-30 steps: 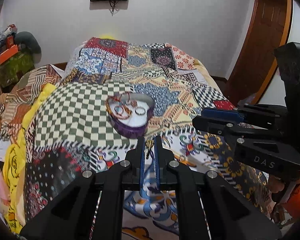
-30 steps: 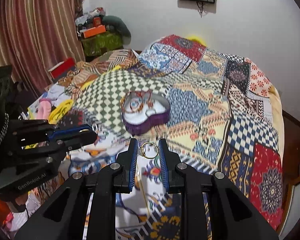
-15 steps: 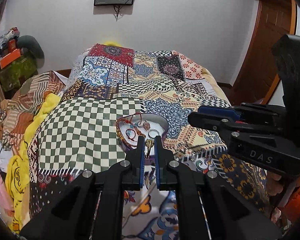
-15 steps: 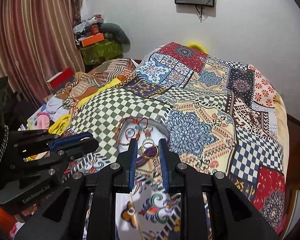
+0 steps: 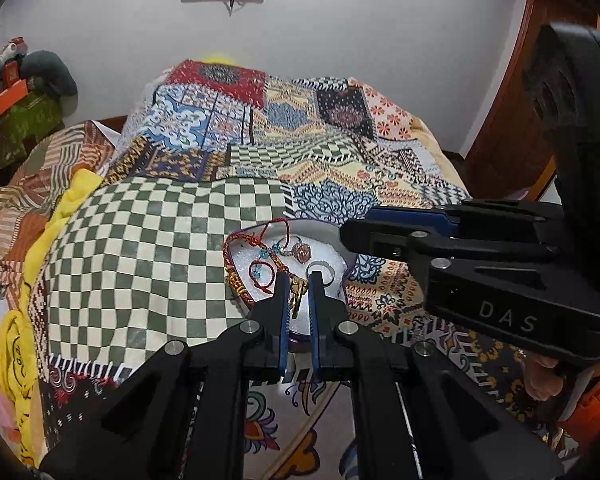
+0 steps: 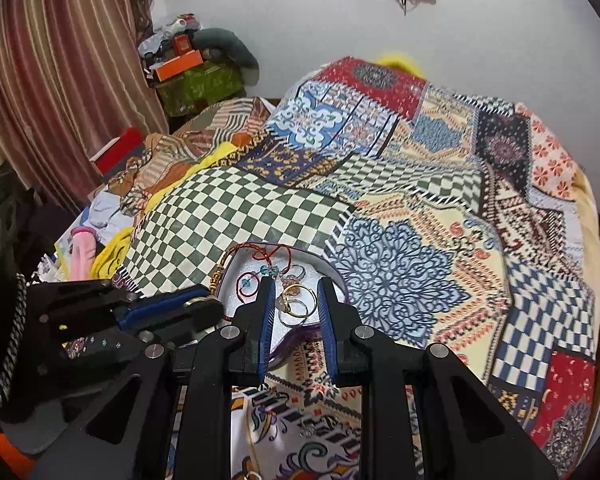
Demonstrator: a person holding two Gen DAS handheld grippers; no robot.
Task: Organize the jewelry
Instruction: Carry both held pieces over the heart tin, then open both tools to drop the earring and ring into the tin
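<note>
A purple heart-shaped jewelry box (image 5: 256,300) (image 6: 296,338) with a white lining lies on the patchwork bedspread and holds red cord bracelets, rings and a pink stone. My left gripper (image 5: 299,294) is shut on a small gold piece (image 5: 298,294) and hangs over the box's near rim. My right gripper (image 6: 294,300) is over the box with its jaws parted. A gold ring (image 6: 296,302) sits between them; I cannot tell if it is still pinched. The right gripper also shows in the left wrist view (image 5: 356,236).
The bed's patchwork spread (image 6: 420,208) fills the scene. Piled clothes (image 6: 100,216) and a cluttered stand (image 6: 196,76) are on the left. A wooden door (image 5: 512,128) is on the right. A loose ring (image 6: 252,474) and thin chain lie on the spread near me.
Both grippers have moved forward from the near spread until they are over the box. The right jaws have spread wider around the gold ring.
</note>
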